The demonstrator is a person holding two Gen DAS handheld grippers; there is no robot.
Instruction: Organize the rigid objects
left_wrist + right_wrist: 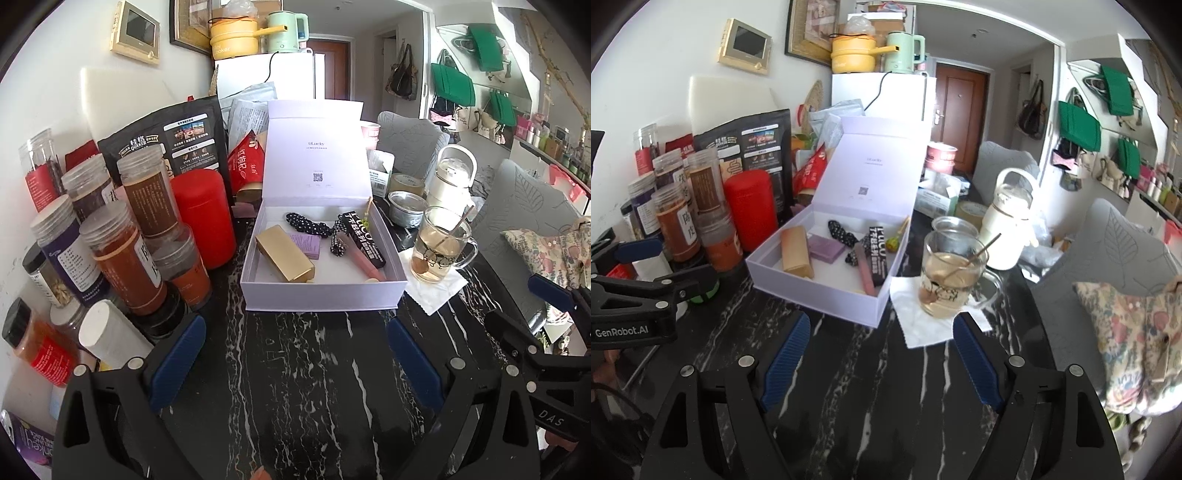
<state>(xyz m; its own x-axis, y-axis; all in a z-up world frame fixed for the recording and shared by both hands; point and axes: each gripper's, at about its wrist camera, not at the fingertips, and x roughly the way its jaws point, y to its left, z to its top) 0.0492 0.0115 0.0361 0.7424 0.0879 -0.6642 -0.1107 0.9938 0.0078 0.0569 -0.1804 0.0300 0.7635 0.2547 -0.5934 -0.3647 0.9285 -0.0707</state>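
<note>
A pale lilac box (325, 295) (812, 291) stands on the black marble table with its lid up. Inside lie a gold bar-shaped pack (284, 258) (796, 251), a small purple box (306, 243) (825, 249), a black dotted scrunchie (310, 223), a black carton (364, 236) (877, 254) and a pink stick (360, 258) (866, 273). My left gripper (295, 360) hangs open in front of the box with only tabletop between its blue pads. My right gripper (881, 358) is open too, empty, before the box's right corner. Each gripper shows at the edge of the other view.
Jars and bottles (122, 236) and a red canister (207, 218) crowd the left side. A glass mug (439, 247) (951, 277) with a spoon stands on a napkin right of the box, a white jug (1008, 229) behind it. Grey chairs (1108, 251) border the right.
</note>
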